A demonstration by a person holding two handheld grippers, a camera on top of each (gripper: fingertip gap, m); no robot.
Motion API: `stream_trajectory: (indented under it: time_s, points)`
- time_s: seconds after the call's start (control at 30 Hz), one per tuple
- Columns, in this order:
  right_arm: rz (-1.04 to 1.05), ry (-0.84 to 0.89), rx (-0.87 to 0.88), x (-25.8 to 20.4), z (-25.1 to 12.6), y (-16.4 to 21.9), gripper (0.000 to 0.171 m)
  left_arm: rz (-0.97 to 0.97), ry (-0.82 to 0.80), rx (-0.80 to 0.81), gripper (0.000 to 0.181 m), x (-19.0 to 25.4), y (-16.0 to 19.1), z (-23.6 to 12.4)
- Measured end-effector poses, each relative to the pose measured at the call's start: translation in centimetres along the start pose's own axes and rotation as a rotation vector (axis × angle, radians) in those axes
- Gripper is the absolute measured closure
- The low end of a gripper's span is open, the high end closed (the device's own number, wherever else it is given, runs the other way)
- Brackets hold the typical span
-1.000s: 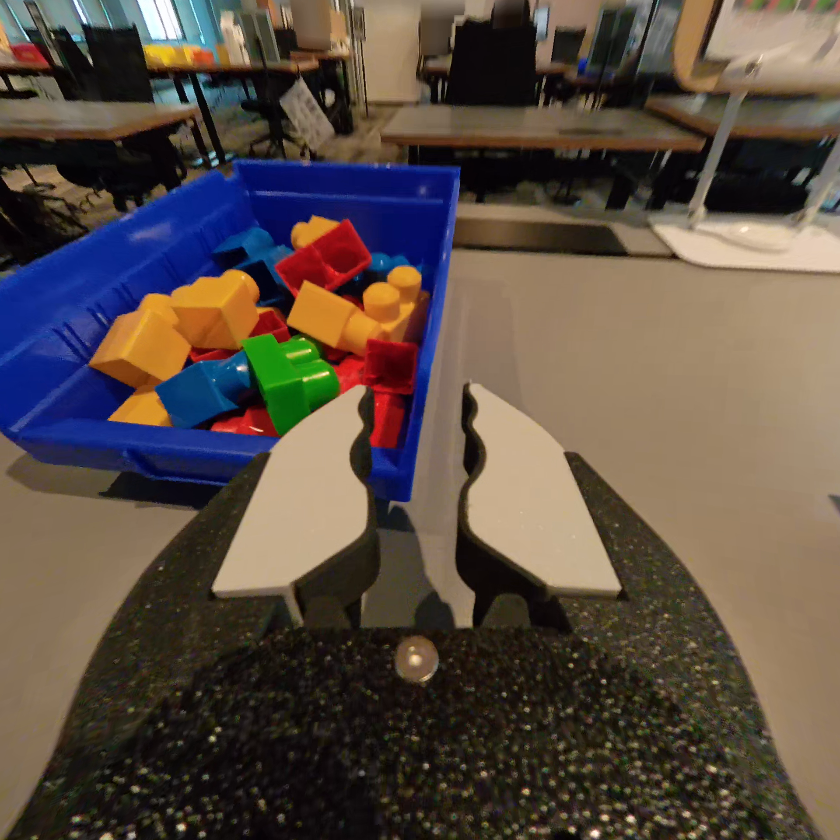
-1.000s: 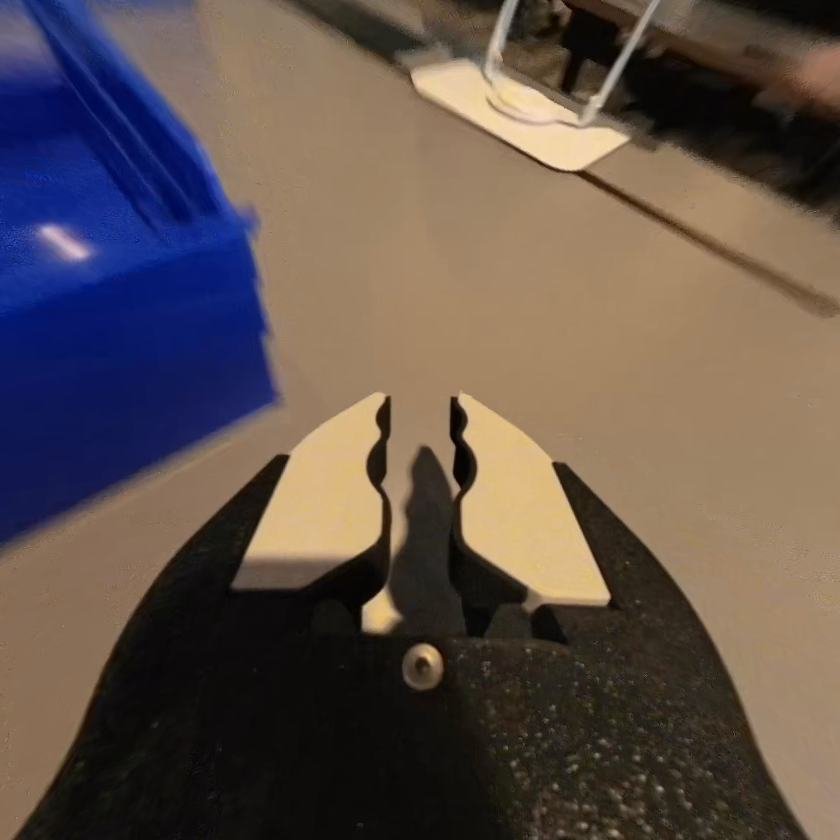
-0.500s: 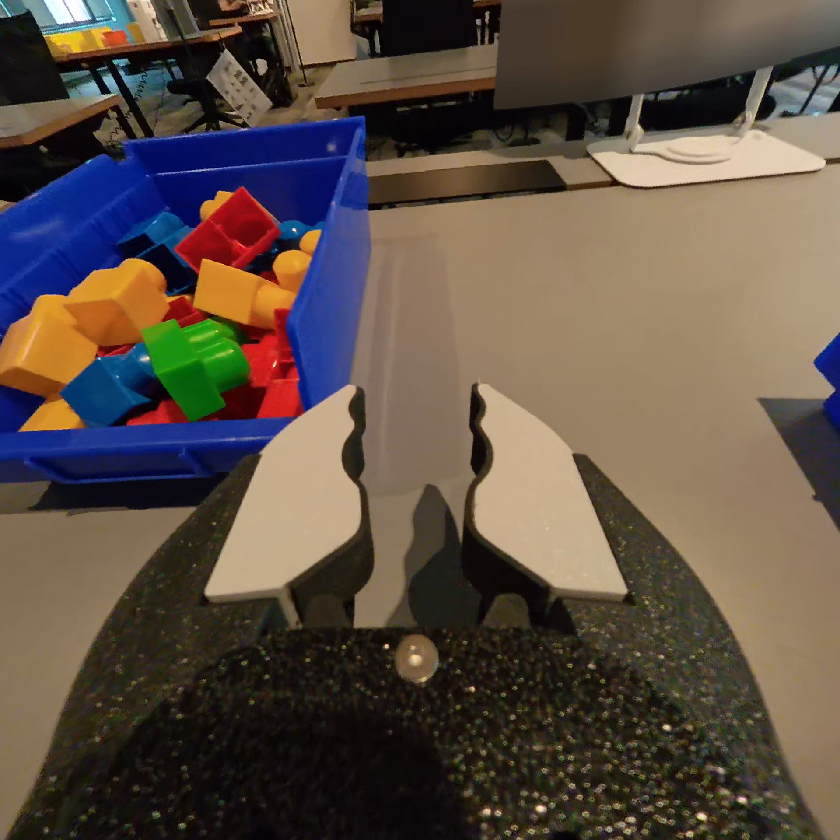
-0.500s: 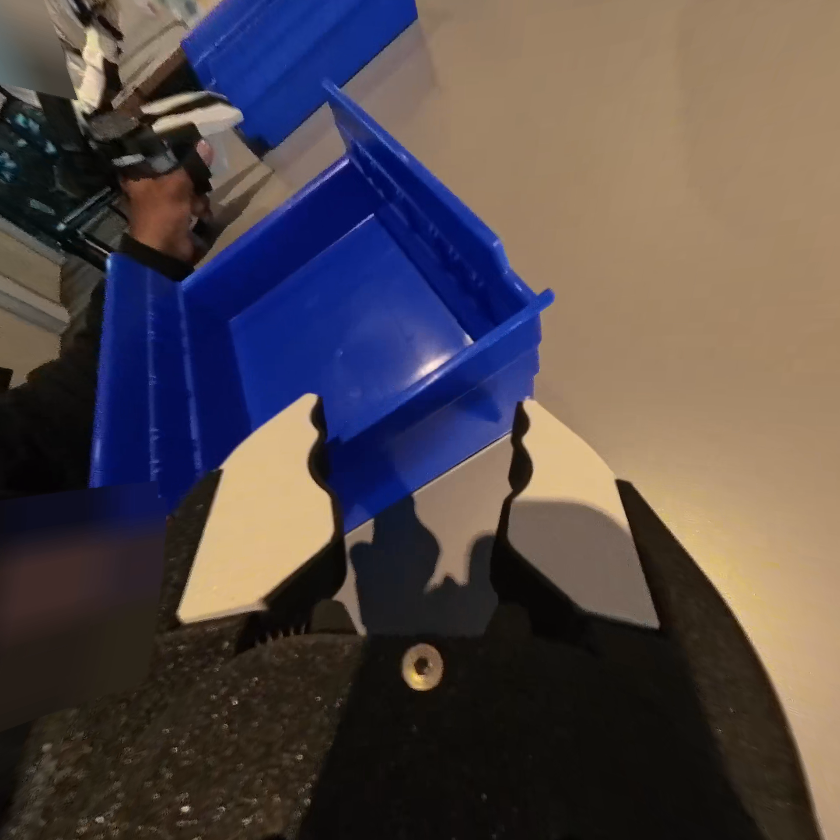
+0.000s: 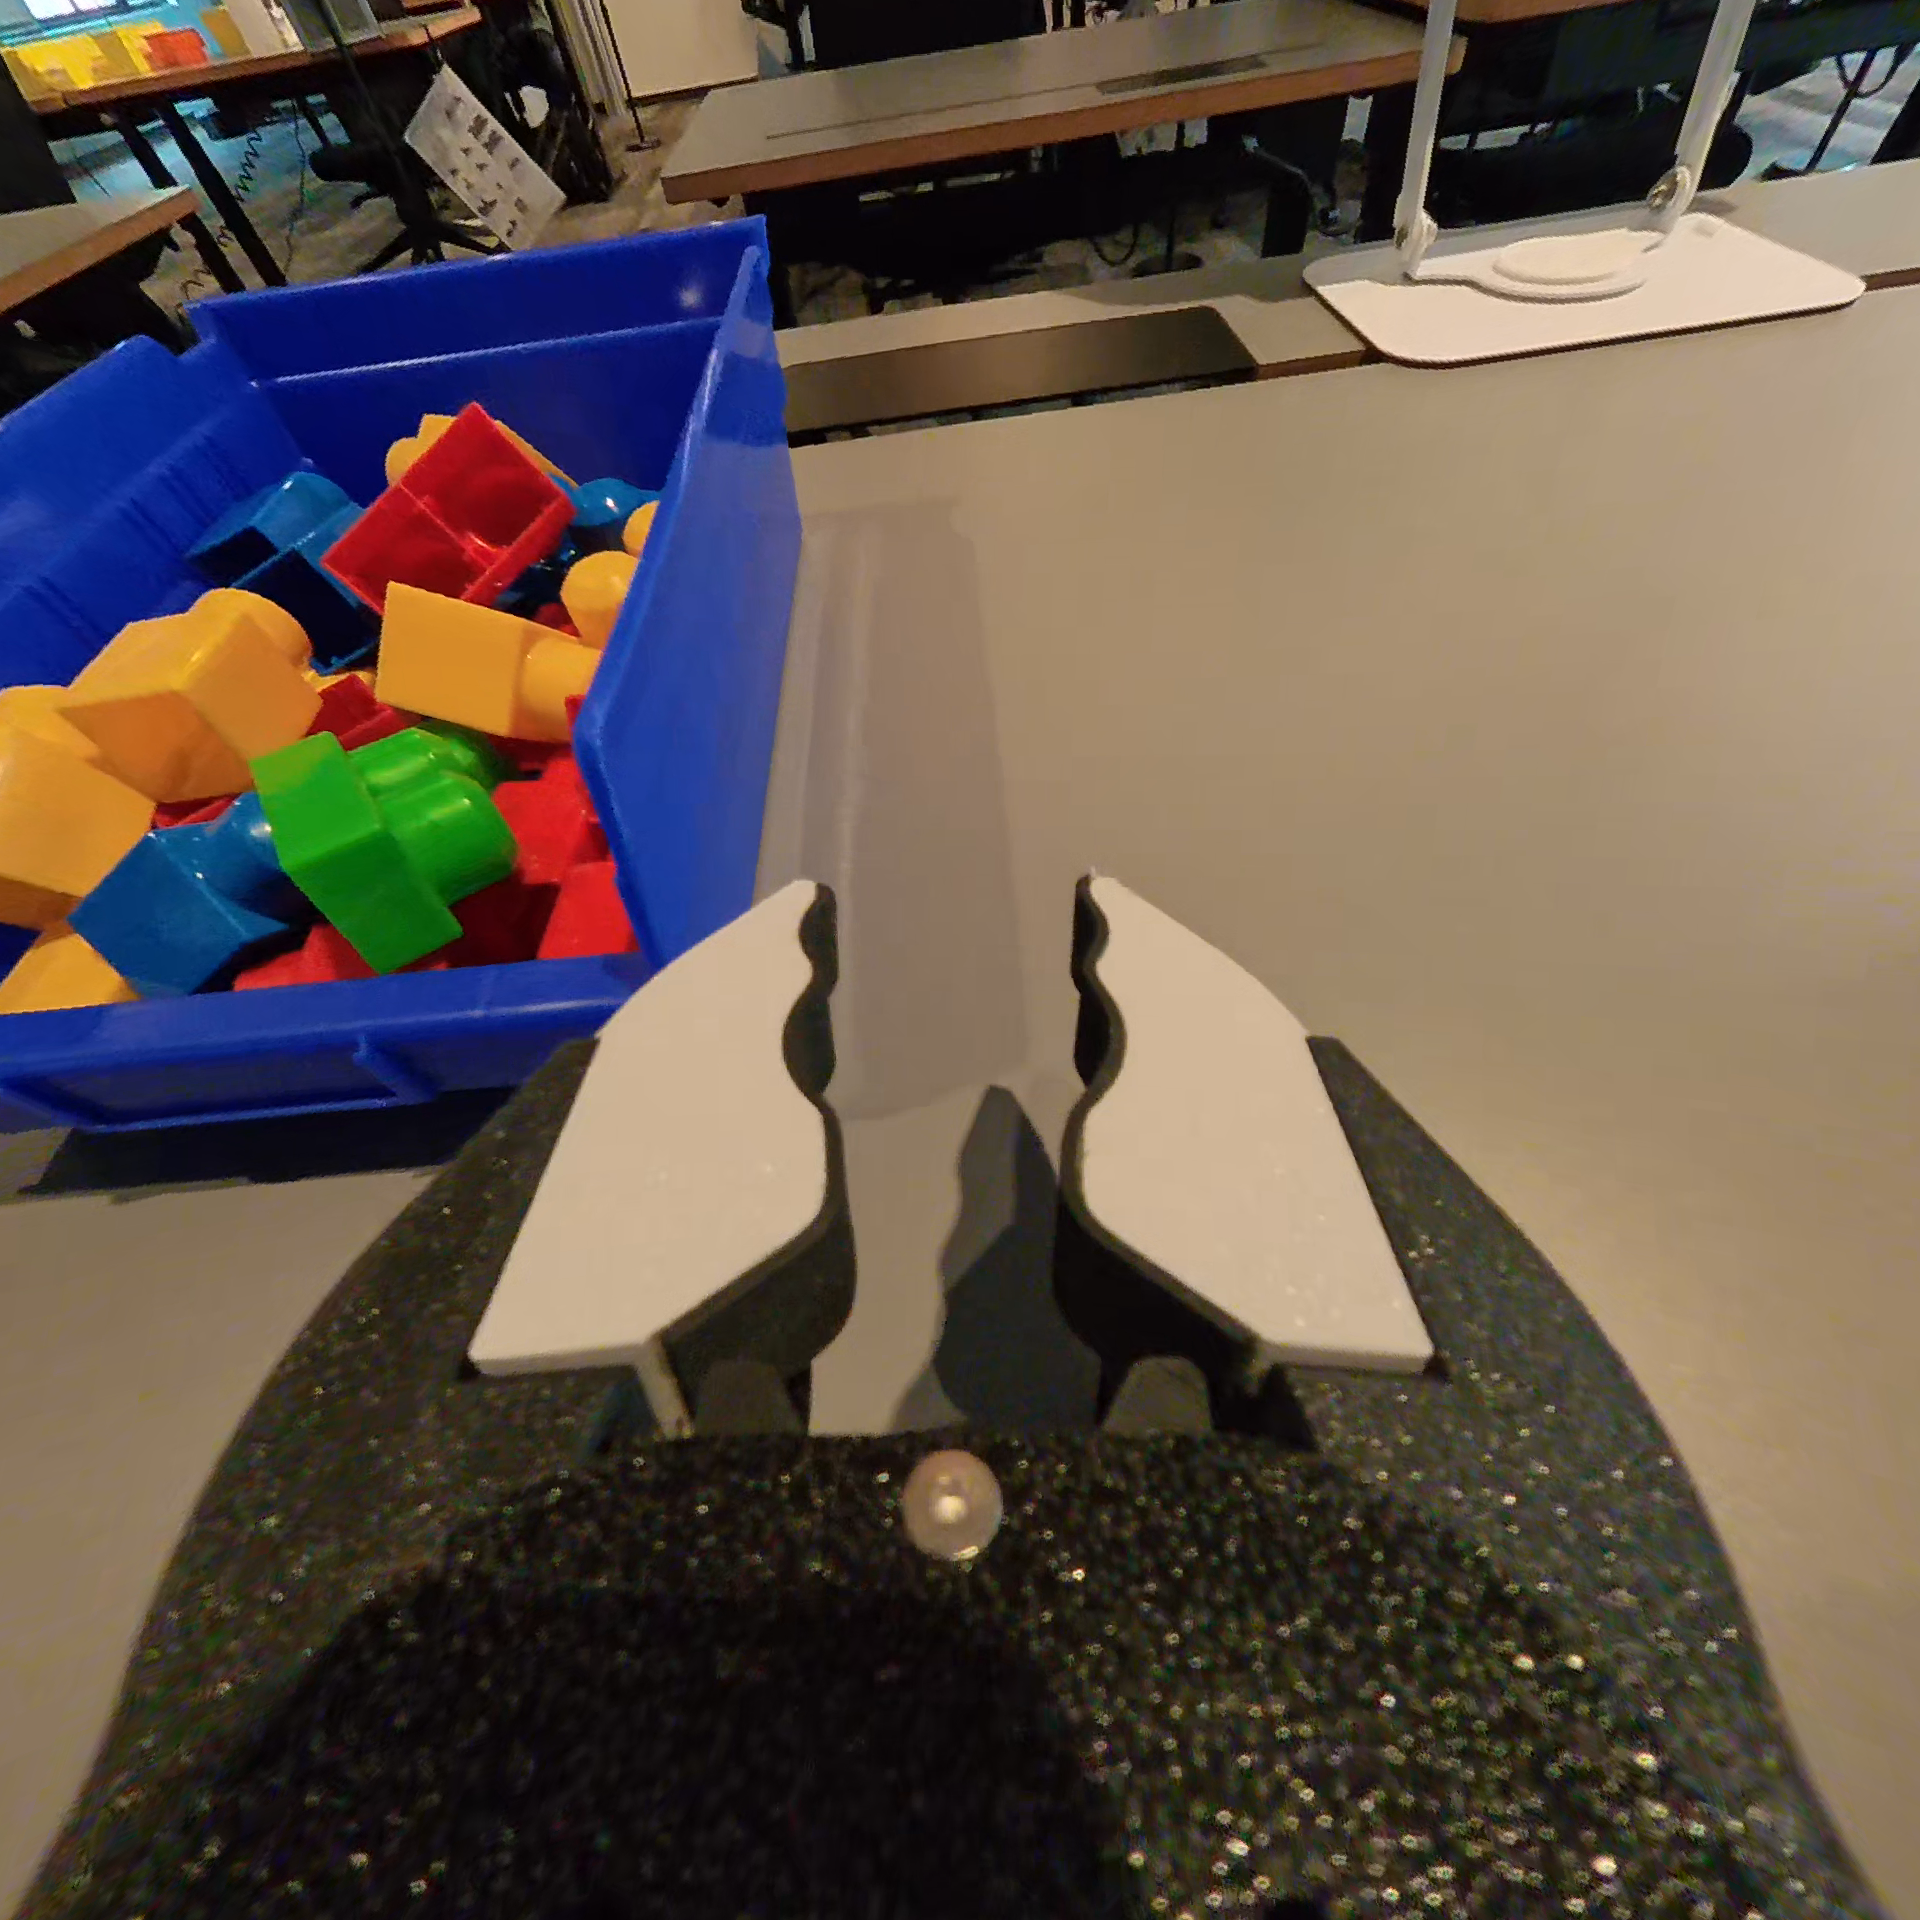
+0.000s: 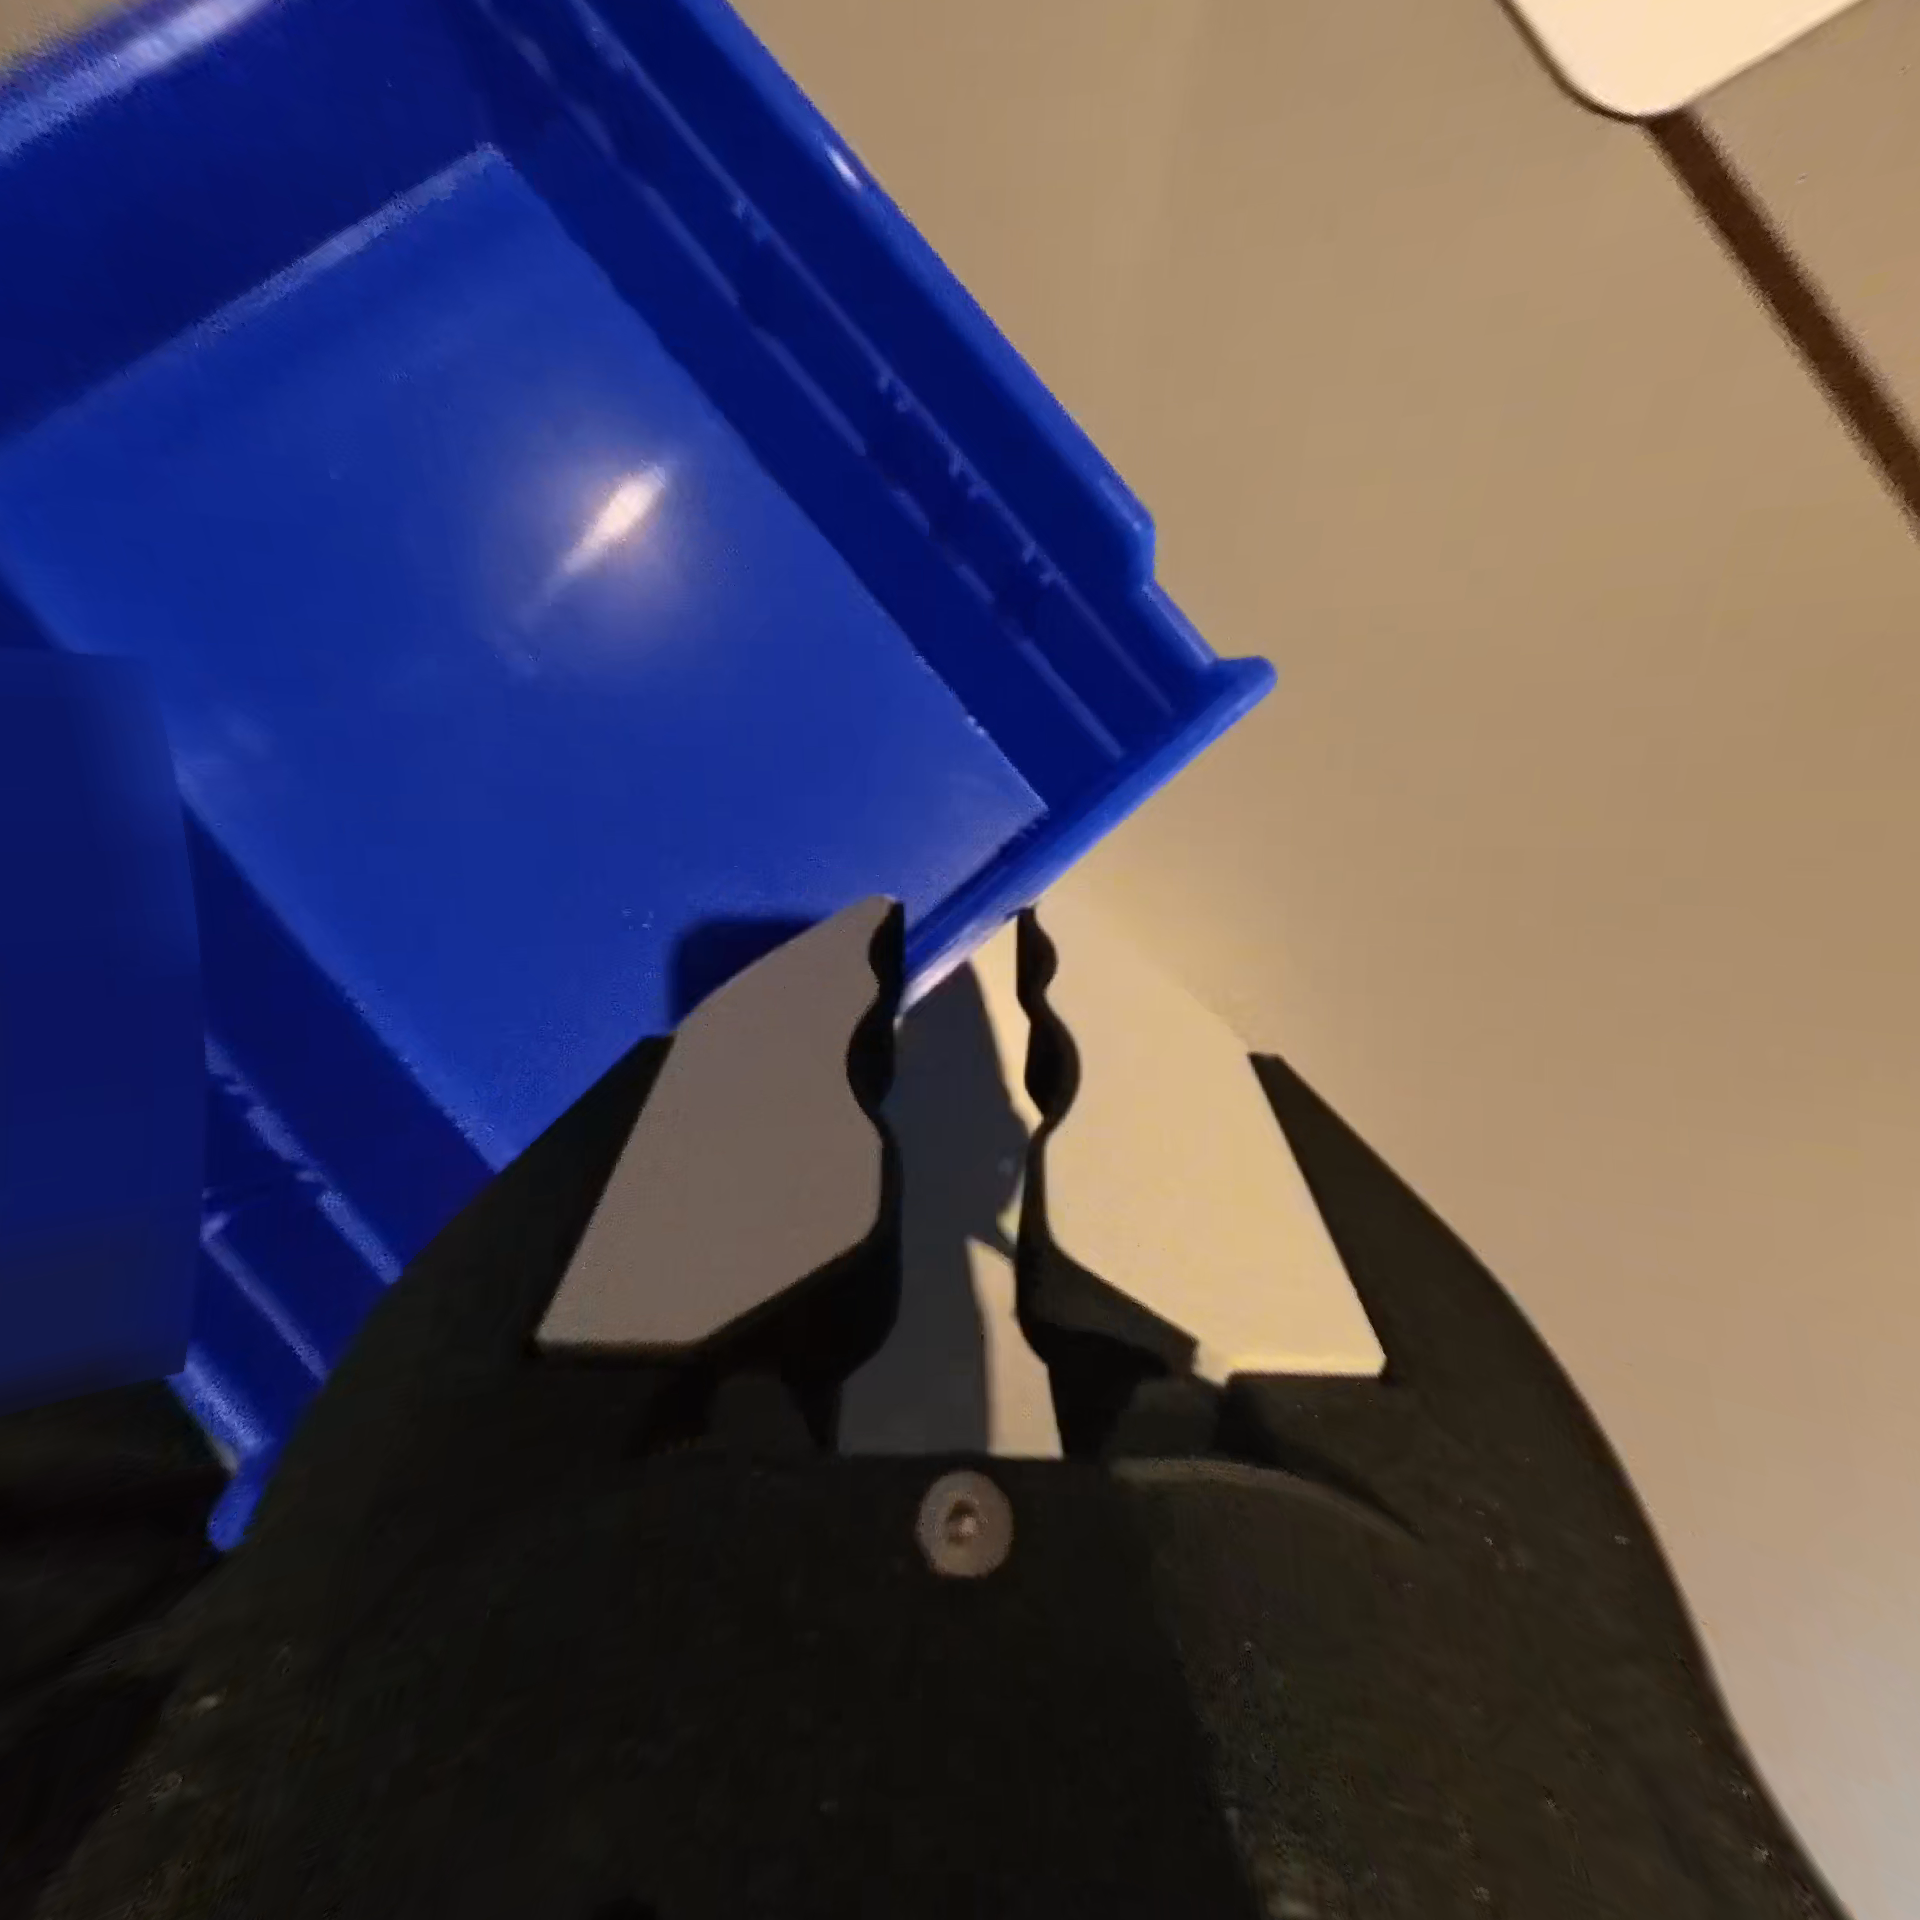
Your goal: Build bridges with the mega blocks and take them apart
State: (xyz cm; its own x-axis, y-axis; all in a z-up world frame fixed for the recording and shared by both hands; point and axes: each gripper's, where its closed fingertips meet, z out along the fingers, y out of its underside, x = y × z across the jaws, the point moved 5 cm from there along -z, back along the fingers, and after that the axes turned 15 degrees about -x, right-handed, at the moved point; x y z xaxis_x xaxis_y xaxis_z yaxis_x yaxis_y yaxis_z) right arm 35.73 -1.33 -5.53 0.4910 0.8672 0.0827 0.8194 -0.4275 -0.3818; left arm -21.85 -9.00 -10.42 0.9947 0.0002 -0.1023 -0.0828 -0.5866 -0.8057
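Note:
A blue bin (image 5: 707,582) at the left of the grey table holds several mega blocks: a green one (image 5: 374,842), a red one (image 5: 457,520), yellow ones (image 5: 197,696) and blue ones (image 5: 177,914). My left gripper (image 5: 951,894) is open and empty, low over the table just right of this bin's front corner. A second blue bin (image 6: 935,343) is empty. My right gripper (image 6: 961,920) has its jaws closed narrowly on the front wall of this empty bin near its right corner, one finger inside and one outside.
A white stand base (image 5: 1579,275) and a black strip (image 5: 1018,364) lie at the table's far edge, with desks (image 5: 1039,125) beyond. The white base's corner also shows in the right wrist view (image 6: 1683,52). Bare grey table (image 5: 1351,727) stretches right of the block bin. One gripper's finger ends stand about 55 cm off the other's.
My right gripper swung over to the empty bin and its jaws narrowed from wide open onto the bin's front wall. My left gripper drifted right, away from the block bin, staying open.

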Motion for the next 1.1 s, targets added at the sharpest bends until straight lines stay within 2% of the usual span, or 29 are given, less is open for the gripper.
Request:
stream_trajectory:
  time_s: [0.13, 0.2, 0.27, 0.33, 0.47, 0.57, 0.63, 0.73, 0.9, 0.97, 1.1]
  points:
    - [-0.089, 0.277, -0.126, 5.4, -1.0, 2.0, 0.153, 0.002, 0.005, -0.004, 0.139, 0.1, 0.0, 0.0]
    - [-0.026, 0.462, -0.145, 7.9, -1.9, 3.0, 0.158, 0.001, 0.007, -0.003, 0.139, 0.0, 0.0, 0.0]
    - [0.071, 0.534, -0.04, 8.4, -3.5, 3.2, 0.14, 0.001, 0.008, -0.004, 0.139, 0.0, 0.0, 0.0]
    - [0.158, 0.479, 0.148, 6.4, -5.4, 2.8, 0.133, 0.004, 0.006, -0.009, 0.139, 0.1, 0.0, 0.1]
    - [0.157, 0.163, 0.477, -3.1, -7.6, 0.6, 0.129, 0.01, 0.001, -0.017, 0.139, 0.2, 0.1, 0.2]
    - [0.039, 0.205, 0.365, -8.8, -5.1, -0.4, 0.125, 0.013, 0.001, -0.023, 0.14, 0.3, 0.1, 0.2]
    - [-0.001, 0.214, 0.304, -11.5, -2.9, -1.4, 0.12, 0.015, 0.002, -0.022, 0.14, 0.4, 0.1, 0.2]
    - [-0.039, 0.26, 0.285, -14.3, -0.6, -3.3, 0.121, 0.017, 0.003, -0.014, 0.14, 0.5, 0.1, 0.0]
    - [-0.086, 0.346, 0.21, -15.9, 2.0, -4.6, 0.121, 0.016, 0.013, -0.026, 0.14, 0.6, 0.2, 0.2]
    - [-0.102, 0.357, 0.199, -15.7, 1.8, -4.3, 0.127, 0.022, 0.015, -0.034, 0.14, 0.6, 0.2, 0.2]
    - [-0.078, 0.266, 0.183, -15.1, 0.7, -2.9, 0.146, 0.03, 0.019, -0.048, 0.14, 0.7, 0.3, 0.4]
